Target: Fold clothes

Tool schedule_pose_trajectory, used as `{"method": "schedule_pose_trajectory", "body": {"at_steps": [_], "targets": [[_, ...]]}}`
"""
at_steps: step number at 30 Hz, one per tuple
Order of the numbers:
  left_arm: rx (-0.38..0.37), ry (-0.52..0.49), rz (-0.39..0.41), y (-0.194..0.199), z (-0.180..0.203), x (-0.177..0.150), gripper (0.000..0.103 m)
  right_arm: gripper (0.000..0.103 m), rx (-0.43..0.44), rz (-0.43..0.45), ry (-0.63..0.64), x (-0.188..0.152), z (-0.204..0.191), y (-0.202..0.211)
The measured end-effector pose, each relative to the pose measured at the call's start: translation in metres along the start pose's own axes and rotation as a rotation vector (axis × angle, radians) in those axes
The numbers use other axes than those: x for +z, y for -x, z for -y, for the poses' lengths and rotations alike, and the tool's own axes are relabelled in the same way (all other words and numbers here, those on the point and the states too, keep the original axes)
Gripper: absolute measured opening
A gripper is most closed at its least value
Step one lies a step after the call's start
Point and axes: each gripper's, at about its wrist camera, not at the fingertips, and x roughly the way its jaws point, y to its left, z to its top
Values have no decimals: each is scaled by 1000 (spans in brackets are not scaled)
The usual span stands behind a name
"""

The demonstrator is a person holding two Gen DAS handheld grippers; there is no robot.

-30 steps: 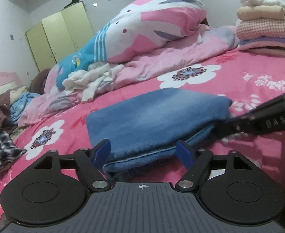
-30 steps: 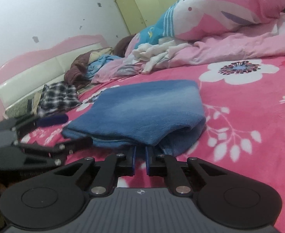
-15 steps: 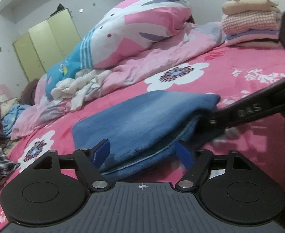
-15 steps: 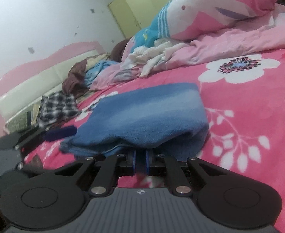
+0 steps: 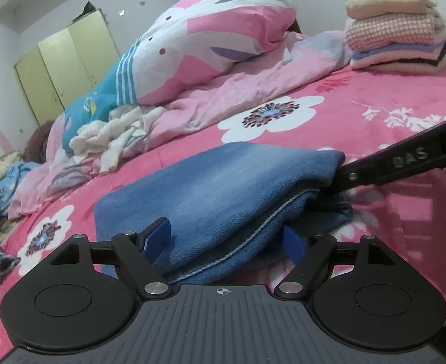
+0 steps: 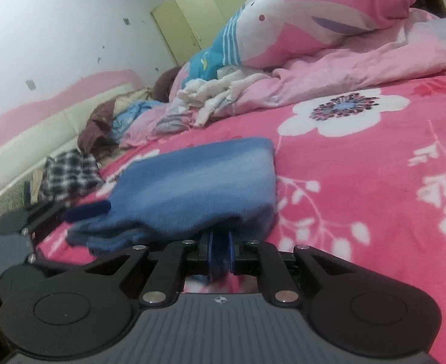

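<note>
Final fold, lower centre: your right gripper (image 6: 219,253) clamps the blue garment's (image 5: 223,188) edge; your left gripper (image 5: 226,236), fingers apart, straddles it. Next: close left, lift together.

The blue garment (image 5: 223,188) lies folded in several layers on the pink floral bedspread (image 5: 374,115), its near edge lifted. A stack of folded clothes (image 5: 396,24) sits well apart, behind it.
</note>
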Motion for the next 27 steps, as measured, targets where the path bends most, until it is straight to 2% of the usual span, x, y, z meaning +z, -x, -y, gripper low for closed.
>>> {"method": "schedule_pose_trajectory", "body": {"at_steps": [13,17,20,24,27], "targets": [[-8,54,0,-6,-4,-4,79,11,103,22,-282,-4,29,-9],[-12,71,8,-5,-6,-6,79,11,118,11,-287,-9,31,4],[-13,75,11,-5,-8,-7,79,11,106,11,-316,-5,30,-9],[-23,98,15,-6,-12,-3,79,11,90,17,-293,0,24,-18],[-33,119,37,-8,-15,1,79,11,102,12,-282,-5,23,-4]]}}
